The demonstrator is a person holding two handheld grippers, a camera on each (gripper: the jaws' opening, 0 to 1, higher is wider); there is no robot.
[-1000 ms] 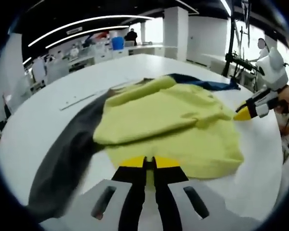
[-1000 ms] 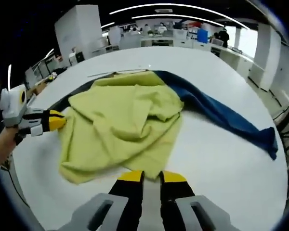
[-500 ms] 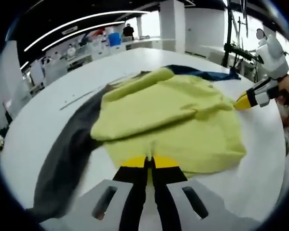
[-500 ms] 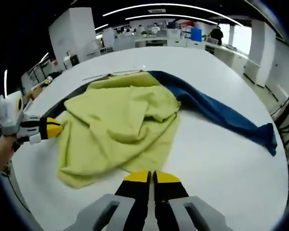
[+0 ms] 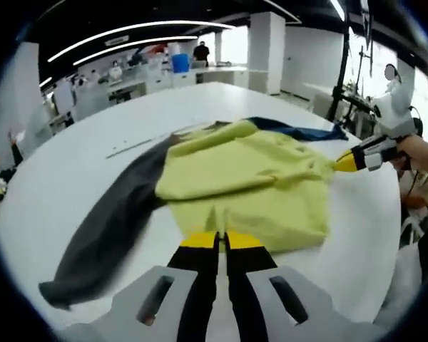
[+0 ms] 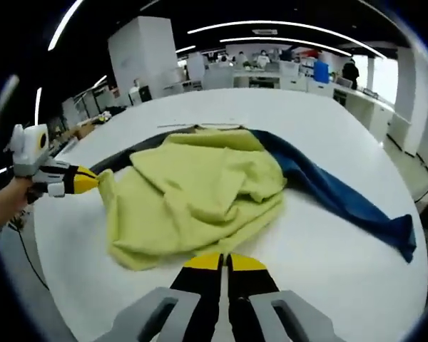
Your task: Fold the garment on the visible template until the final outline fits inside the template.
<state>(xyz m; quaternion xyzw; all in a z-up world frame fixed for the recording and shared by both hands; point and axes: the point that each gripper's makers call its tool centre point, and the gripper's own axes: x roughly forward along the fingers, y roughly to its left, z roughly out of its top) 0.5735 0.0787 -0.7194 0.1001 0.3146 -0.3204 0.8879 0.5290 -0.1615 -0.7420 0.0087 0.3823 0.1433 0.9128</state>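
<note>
A crumpled yellow-green knit garment (image 5: 246, 182) (image 6: 196, 196) lies bunched near the middle of a round white tabletop (image 5: 71, 171) (image 6: 328, 256), its body folded over itself in loose ridges. From one side of it a long dark grey sleeve (image 5: 107, 228) (image 6: 118, 158) stretches flat across the tabletop; from the opposite side a long navy blue sleeve (image 5: 299, 131) (image 6: 342, 199) runs away and ends near the tabletop's edge.

In the left gripper view, the left gripper (image 5: 222, 239), black with yellow tips, stands with its jaws drawn together at the near hem of the yellow cloth; whether a fold is pinched between them cannot be told. In the right gripper view this same tool (image 6: 93, 180) comes in from the left, its yellow tip touching the edge of the garment by the grey sleeve, held by a person's hand (image 6: 7, 199).

In the right gripper view, the right gripper (image 6: 224, 262) also has its jaws pressed together, right at the near edge of the yellow cloth, any grip hidden. In the left gripper view it (image 5: 346, 163) enters from the right, its yellow tip against the garment's corner below the blue sleeve.

Behind the tabletop lies an open workshop with white benches (image 5: 200, 71) and white pillars (image 6: 139, 60).
</note>
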